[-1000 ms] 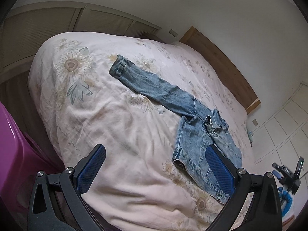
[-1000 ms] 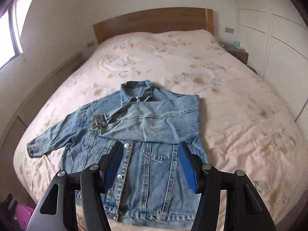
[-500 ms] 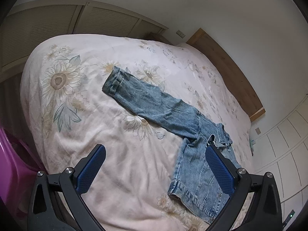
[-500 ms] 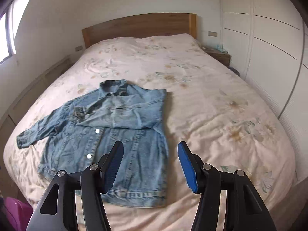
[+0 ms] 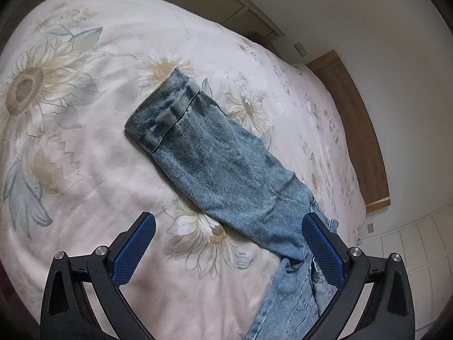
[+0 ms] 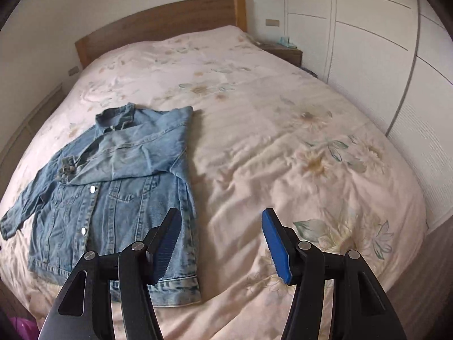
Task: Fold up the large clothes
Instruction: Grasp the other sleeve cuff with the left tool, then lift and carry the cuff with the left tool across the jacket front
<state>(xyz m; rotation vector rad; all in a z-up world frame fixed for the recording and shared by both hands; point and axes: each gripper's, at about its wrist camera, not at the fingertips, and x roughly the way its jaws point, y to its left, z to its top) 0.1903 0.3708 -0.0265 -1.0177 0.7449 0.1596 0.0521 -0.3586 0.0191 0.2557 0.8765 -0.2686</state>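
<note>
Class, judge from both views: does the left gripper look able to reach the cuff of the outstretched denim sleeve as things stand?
Probably yes. The left gripper is open and empty, and the cuff lies flat on the bedspread ahead of it with nothing between.

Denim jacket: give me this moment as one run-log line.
denim jacket: flat on bed, one sleeve folded across chest, other sleeve still outstretched | left gripper: jaws open, empty | right gripper: jaws open, empty

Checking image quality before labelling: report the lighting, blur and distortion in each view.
Left wrist view: strong fisheye bulge, dark corners, soft even daylight, denim sleeve sharp. Right wrist view: same curved edges, bending the wardrobe lines; denim jacket in focus, bedspread slightly washed out, faint shadows in its wrinkles.
</note>
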